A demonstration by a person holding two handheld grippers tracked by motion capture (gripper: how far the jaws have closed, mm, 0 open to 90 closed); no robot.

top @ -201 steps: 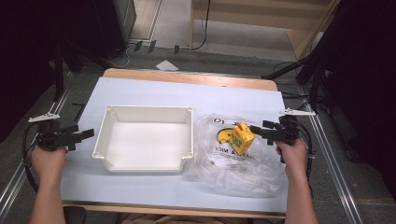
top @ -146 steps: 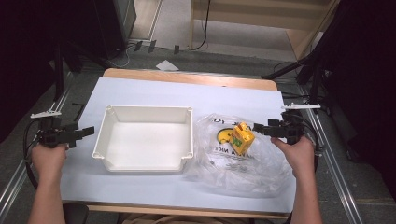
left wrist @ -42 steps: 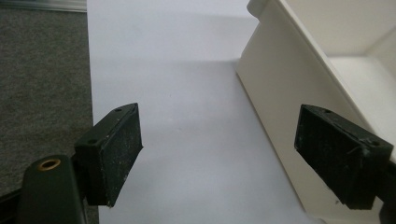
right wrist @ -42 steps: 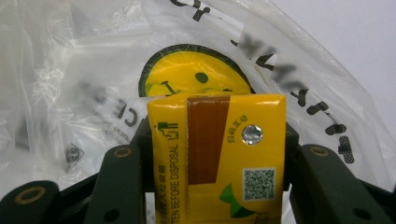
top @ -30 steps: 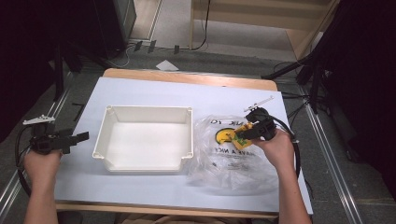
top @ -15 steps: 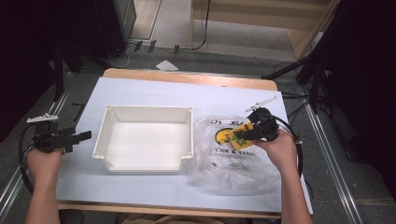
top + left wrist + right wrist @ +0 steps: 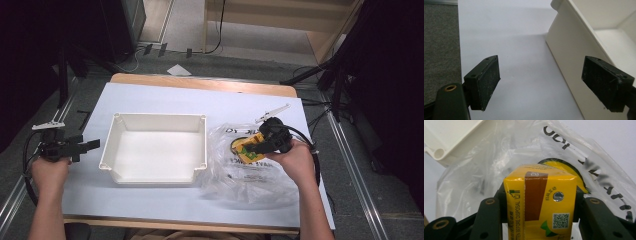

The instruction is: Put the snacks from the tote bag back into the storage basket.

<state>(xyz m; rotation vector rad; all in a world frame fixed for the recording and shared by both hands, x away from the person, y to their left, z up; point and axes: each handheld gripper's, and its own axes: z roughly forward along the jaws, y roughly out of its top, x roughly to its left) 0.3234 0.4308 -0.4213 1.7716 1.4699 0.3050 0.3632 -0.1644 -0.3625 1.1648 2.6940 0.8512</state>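
White bin [image 7: 155, 147] sits between clear bag [image 7: 250, 170] and left gripper [image 7: 92, 144]

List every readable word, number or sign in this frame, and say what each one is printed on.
"BEFORE DISPOSAL", running sideways up the yellow carton clamped in the right gripper.
Small Chinese characters beside the foil straw hole on that carton: too small to read.
QR code on the carton: a sign, no readable text.
Black letters on the clear plastic bag: seen upside down and creased, not readable with certainty.
White tray: no text visible.
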